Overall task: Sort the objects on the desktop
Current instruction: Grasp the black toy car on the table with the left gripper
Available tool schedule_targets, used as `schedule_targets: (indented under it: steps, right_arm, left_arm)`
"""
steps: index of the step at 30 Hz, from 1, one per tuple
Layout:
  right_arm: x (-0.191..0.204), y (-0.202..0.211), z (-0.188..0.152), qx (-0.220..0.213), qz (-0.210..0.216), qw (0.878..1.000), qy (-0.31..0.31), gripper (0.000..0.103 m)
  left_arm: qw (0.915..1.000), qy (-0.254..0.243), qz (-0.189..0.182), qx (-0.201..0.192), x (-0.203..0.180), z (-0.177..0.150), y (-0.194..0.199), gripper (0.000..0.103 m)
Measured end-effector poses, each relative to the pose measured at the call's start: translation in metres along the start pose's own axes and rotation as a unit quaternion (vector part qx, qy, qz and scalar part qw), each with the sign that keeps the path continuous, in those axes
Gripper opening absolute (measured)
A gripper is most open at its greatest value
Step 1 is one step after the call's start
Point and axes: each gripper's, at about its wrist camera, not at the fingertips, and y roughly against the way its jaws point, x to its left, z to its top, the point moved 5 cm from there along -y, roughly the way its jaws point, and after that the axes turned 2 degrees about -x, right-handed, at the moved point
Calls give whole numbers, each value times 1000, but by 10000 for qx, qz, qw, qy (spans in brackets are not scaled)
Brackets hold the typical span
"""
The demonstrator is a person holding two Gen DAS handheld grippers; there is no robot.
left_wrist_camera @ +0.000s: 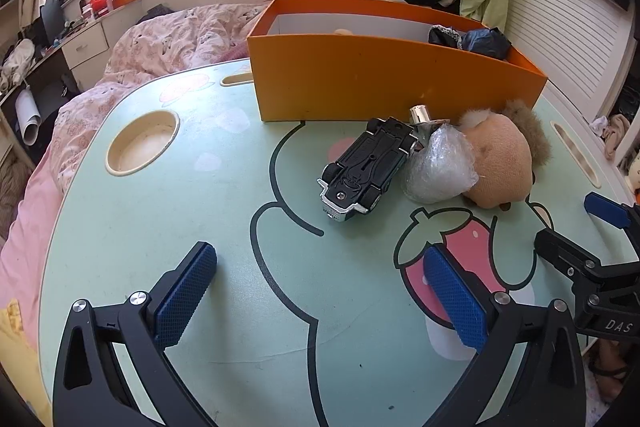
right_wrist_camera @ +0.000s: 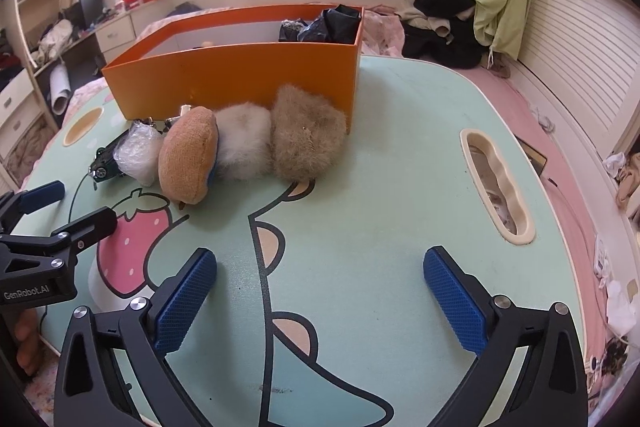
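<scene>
The table point(left_wrist_camera: 168, 227) is a pale green lap desk with rounded corners, printed with a cartoon outline and a pink strawberry; its near edge is cut off by both views. A round cup recess point(left_wrist_camera: 142, 141) sits to the left of the orange box point(left_wrist_camera: 380, 83), and a long wavy slot point(right_wrist_camera: 498, 187) lies to the box's right. Behind the table are a bed with pink floral bedding point(left_wrist_camera: 168, 39), a windowsill and a slatted white wall.

The orange box stands at the far side of the table, smooth-walled cardboard, white inside. Its floor is hidden; only crumpled dark bags point(right_wrist_camera: 328, 23) show above the rim at its right end.

Just in front of the box lies a row of things touching one another: a shaggy brown fur piece point(right_wrist_camera: 306, 143), a pale fluffy one point(right_wrist_camera: 244, 143), a tan plush toy point(right_wrist_camera: 188, 159) whose face is turned away, a crinkled clear plastic bundle point(left_wrist_camera: 438, 163) with a shiny metal cap behind it, and a black toy car point(left_wrist_camera: 366, 171) lying upside down.

The left gripper point(left_wrist_camera: 320, 291) hovers over the table in front of the box, jaws wide apart with nothing between the ribbed blue pads. The right gripper point(right_wrist_camera: 320, 291) is likewise spread and empty.
</scene>
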Motion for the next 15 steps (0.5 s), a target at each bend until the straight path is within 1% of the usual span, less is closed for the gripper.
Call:
schedule_targets:
  steps: [2, 6, 8, 9, 10, 11, 12, 13, 15]
  right_arm:
    - [0, 0, 0, -3, -1, 10000, -2, 103]
    - [0, 1, 0, -22, -7, 10000, -30, 103]
    - [0, 2, 0, -26, -7, 10000, -30, 103]
    - [0, 2, 0, -35, -14, 10000, -38, 103]
    - [0, 2, 0, -35, -15, 10000, -41, 103]
    - [0, 2, 0, -34, -15, 10000, -42, 103]
    - [0, 3, 0, -34, -14, 10000, -43, 103]
    - [0, 2, 0, -36, -14, 10000, -44, 103]
    - [0, 2, 0, -45, -22, 10000, -52, 103]
  left_arm:
    - [10000, 15, -30, -11, 1, 1, 1, 103]
    - [9990, 176, -397, -96, 4, 5, 6, 103]
    - [9982, 277, -507, -132, 8, 8, 8, 103]
    - [9978, 288, -572, -149, 9, 10, 8, 102]
    - [9976, 270, -612, -181, 9, 14, 10, 97]
    - [9976, 209, -613, -233, 9, 18, 11, 94]
    - [9980, 89, -554, -288, 9, 23, 12, 88]
    - [9985, -116, -420, -341, 8, 30, 12, 87]
    - [9978, -590, -110, -275, 3, 40, 6, 87]
